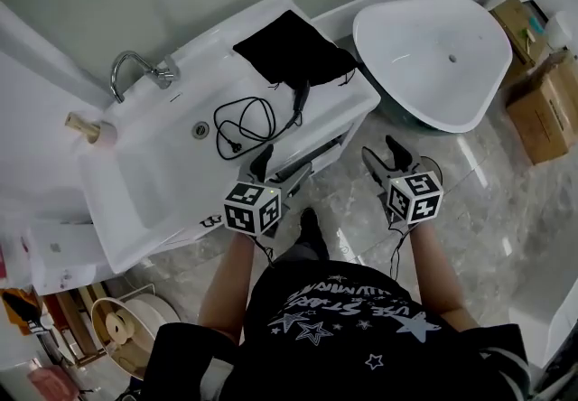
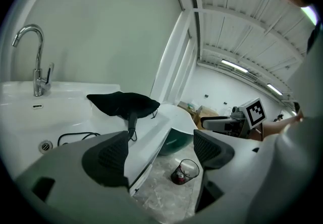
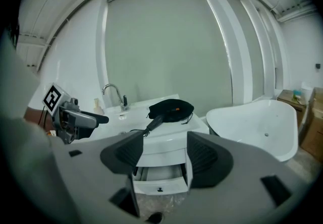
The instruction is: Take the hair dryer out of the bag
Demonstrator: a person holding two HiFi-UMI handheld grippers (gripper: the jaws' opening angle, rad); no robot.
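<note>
black bag (image 1: 293, 47) lies on white vanity (image 1: 135, 187), right of basin. dryer (image 1: 301, 97) handle pokes from bag mouth toward front edge, rest hidden inside. cord (image 1: 246, 119) coiled on top near drain. left gripper (image 1: 280, 169) and right gripper (image 1: 383, 155) in air before vanity, clear of bag, jaws apart, nothing between. tub (image 1: 379, 20) at right.

The black fabric bag (image 1: 293, 47) lies slumped on the white vanity counter (image 1: 339, 106), to the right of the basin (image 1: 153, 178); its mouth faces the counter's front edge; the hair dryer (image 1: 301, 97) sits mostly inside, only its black handle poking out; its black cord (image 1: 246, 119) trails left in loose loops toward the basin.
</note>
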